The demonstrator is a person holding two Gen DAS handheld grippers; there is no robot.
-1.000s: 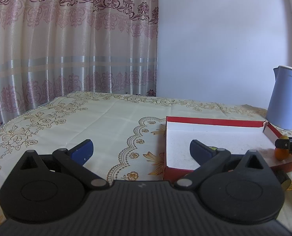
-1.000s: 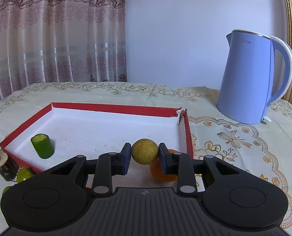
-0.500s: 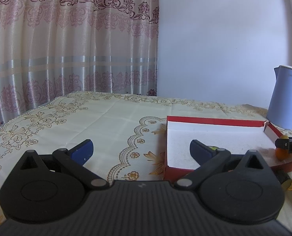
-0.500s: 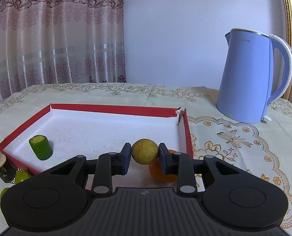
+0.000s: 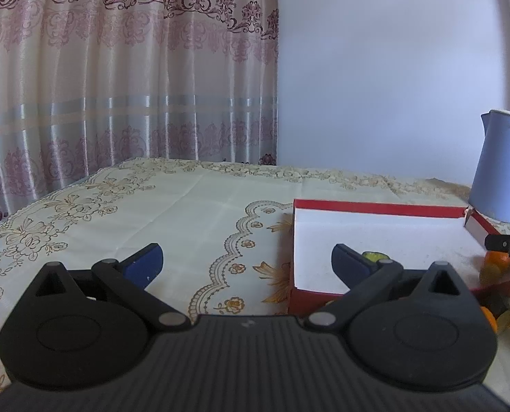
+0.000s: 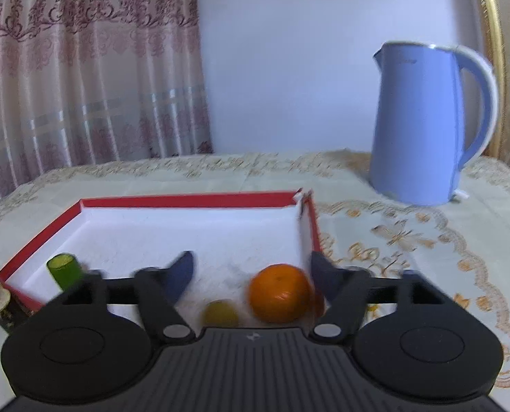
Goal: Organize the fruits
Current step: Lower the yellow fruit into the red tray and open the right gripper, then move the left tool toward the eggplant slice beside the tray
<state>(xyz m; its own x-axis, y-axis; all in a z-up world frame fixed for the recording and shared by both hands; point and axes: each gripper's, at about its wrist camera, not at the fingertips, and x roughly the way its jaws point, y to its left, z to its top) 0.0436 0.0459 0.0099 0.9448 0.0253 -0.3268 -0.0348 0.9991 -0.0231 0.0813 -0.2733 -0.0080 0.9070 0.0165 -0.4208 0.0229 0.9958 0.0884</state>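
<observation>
A shallow red box (image 6: 189, 199) with a white floor lies on the tablecloth. In the right wrist view my right gripper (image 6: 253, 269) is opening, its jaws apart over the box's near right corner. A small yellow-green fruit (image 6: 219, 313) lies loose on the box floor below them, beside an orange (image 6: 278, 292). Nothing is pressed between the pads. A green cylinder-shaped piece (image 6: 63, 269) stands in the box's left corner. My left gripper (image 5: 246, 259) is open and holds nothing, its right finger over the same red box (image 5: 375, 206).
A blue electric kettle (image 6: 423, 123) stands behind the box on the right. More fruit pieces (image 6: 2, 305) lie outside the box's near left corner. Curtains and a wall close off the back.
The right gripper's jaws have opened and let go of the yellow-green fruit, which now lies on the box floor next to the orange. The left gripper has not moved.
</observation>
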